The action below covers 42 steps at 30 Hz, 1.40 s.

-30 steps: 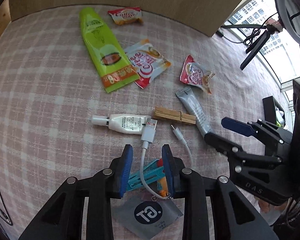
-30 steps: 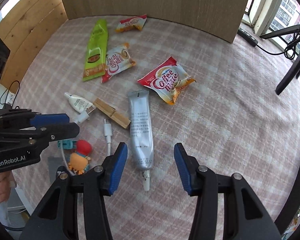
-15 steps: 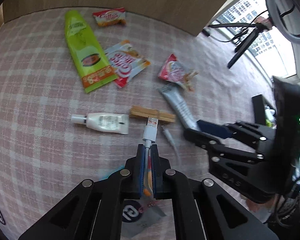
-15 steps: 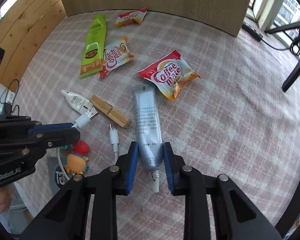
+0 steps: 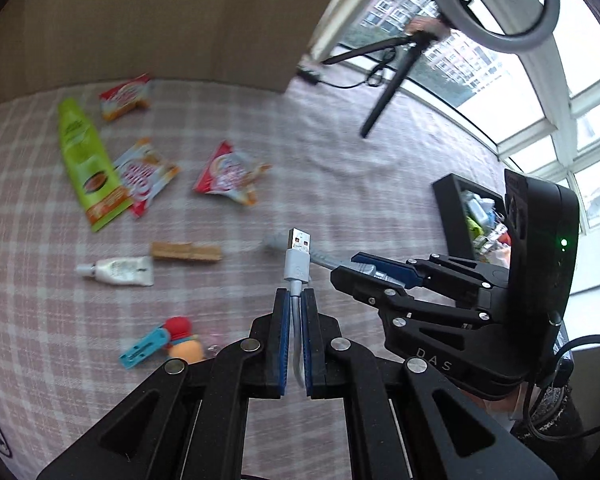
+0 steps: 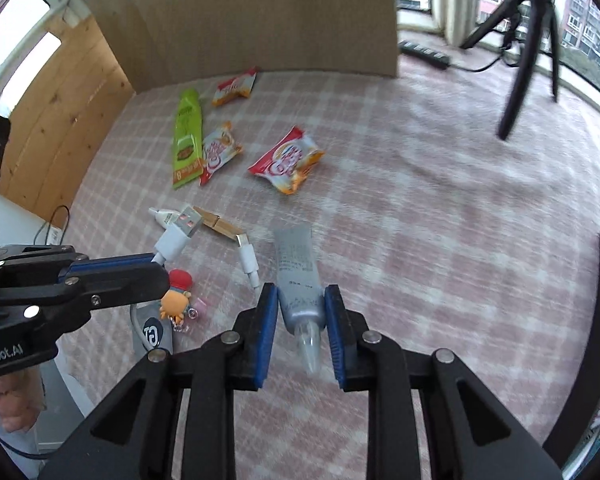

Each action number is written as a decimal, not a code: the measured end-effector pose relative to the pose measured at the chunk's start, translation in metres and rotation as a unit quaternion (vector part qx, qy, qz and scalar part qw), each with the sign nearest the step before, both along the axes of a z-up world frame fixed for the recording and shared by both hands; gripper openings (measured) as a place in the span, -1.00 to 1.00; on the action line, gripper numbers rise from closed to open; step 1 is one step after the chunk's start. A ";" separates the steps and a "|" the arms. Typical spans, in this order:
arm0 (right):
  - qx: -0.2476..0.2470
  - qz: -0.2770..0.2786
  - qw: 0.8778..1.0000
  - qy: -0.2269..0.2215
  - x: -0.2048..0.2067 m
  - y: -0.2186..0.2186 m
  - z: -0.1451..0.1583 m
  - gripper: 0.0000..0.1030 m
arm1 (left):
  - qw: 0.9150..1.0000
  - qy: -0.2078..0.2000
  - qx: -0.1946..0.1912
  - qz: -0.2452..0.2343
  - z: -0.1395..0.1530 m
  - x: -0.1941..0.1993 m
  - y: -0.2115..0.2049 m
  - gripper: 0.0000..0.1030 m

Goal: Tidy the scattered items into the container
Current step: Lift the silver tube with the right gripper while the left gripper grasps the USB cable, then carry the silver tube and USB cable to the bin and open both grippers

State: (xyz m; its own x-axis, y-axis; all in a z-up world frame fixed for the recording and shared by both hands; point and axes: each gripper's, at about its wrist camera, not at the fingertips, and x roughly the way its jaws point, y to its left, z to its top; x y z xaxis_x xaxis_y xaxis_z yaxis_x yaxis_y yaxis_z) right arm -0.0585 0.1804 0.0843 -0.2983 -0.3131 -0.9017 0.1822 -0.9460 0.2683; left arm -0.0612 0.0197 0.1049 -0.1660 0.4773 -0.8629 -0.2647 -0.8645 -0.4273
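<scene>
- Step in hand, as I judge it: both picks made, carry to the bin not yet done.
- Left gripper (image 5: 296,334): jaws pinching the cable (image 5: 297,268), USB plug sticking up past the tips, clear of the surface (image 6: 440,208). The cable's other plug (image 6: 249,262) shows in the right view, off to the left of the tube.
- Right gripper (image 6: 302,328): jaws pinching the grey tube (image 6: 298,276) near its cap end, crimped end pointing away.
- Bin (image 5: 454,216): black, at the right edge of the surface, already holding several small things; partly hidden behind the right gripper's body.
- Next move calls for swinging both loads right to the bin and opening over it; the trailing cable end could snag, I'd guess.
- Left on the surface, far left to middle: green sachet (image 5: 86,164), small packet (image 5: 126,98) toward the far edge, two creamer packets (image 5: 146,176) (image 5: 230,178), white tube (image 5: 118,274), wooden peg (image 5: 186,251) just beside it.
- Near edge: toy figure (image 5: 182,338) with blue clip (image 5: 144,349); grey sachet (image 6: 154,330).
- Tripod (image 6: 524,56) stands far right, well apart from the path.
</scene>
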 end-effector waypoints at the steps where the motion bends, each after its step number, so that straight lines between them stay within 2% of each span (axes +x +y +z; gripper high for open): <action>1: -0.001 -0.005 1.000 0.004 0.003 0.007 0.004 -0.56 | 1.000 0.004 -0.001 -0.007 0.004 0.001 0.005 -0.91; 4: -0.009 -0.021 1.000 0.015 0.015 0.027 0.015 -0.66 | 1.000 0.011 -0.003 -0.018 0.009 0.001 0.022 -0.91; 13: -0.016 -0.079 0.996 0.039 0.033 0.082 0.028 -0.66 | 0.998 0.019 -0.004 -0.061 0.021 0.003 0.069 -0.91; 21: -0.009 -0.145 0.986 0.077 0.061 0.152 0.060 -0.66 | 0.993 0.040 0.018 -0.110 0.055 0.004 0.133 -0.91; 28: 0.019 -0.244 0.964 0.106 0.092 0.249 0.090 -0.66 | 0.981 0.049 0.054 -0.179 0.082 0.016 0.220 -0.91; 33: 0.041 -0.316 0.941 0.112 0.120 0.321 0.098 -0.66 | 0.967 0.036 0.073 -0.241 0.086 0.042 0.293 -0.91; 37: 0.056 -0.357 0.926 0.109 0.142 0.364 0.100 -0.66 | 0.956 0.022 0.086 -0.278 0.087 0.064 0.338 -0.91; 39: 0.057 -0.372 0.920 0.108 0.148 0.381 0.100 -0.66 | 0.949 0.009 0.104 -0.298 0.085 0.076 0.359 -0.90; 40: 0.056 -0.376 0.918 0.108 0.151 0.387 0.099 -0.65 | 0.946 0.007 0.105 -0.307 0.083 0.082 0.370 -0.87; 41: 0.053 -0.379 0.918 0.107 0.153 0.394 0.097 -0.64 | 0.947 0.013 0.090 -0.309 0.080 0.085 0.377 -0.61; 42: 0.048 -0.381 0.918 0.102 0.155 0.400 0.095 -0.60 | 0.950 0.023 0.053 -0.308 0.074 0.089 0.387 -0.34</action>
